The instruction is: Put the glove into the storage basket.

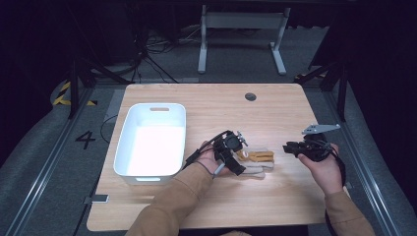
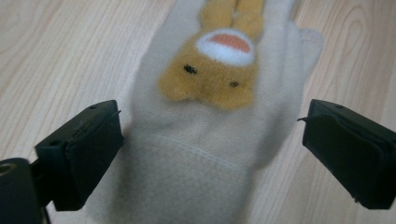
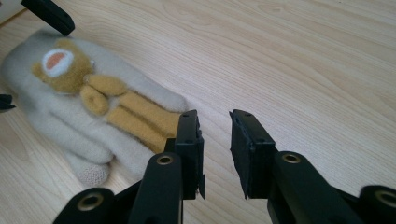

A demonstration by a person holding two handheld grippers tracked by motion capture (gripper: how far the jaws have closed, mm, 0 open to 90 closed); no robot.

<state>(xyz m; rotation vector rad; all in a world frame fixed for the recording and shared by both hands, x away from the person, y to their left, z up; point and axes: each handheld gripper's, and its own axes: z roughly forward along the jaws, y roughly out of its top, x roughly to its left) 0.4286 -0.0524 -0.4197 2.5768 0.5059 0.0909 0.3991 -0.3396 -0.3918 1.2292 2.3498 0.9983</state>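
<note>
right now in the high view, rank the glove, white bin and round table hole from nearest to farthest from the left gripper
1. Glove: on the table directly beside the left gripper.
2. White bin: to its left.
3. Round table hole: near the table's far edge, clearly farthest.

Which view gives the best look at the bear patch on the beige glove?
The left gripper view: the bear patch sits close and central on the glove, face and muzzle plain. The right gripper view shows it whole but smaller, body along the fingers. In the high view it is a small tan strip beside the left gripper.
</note>
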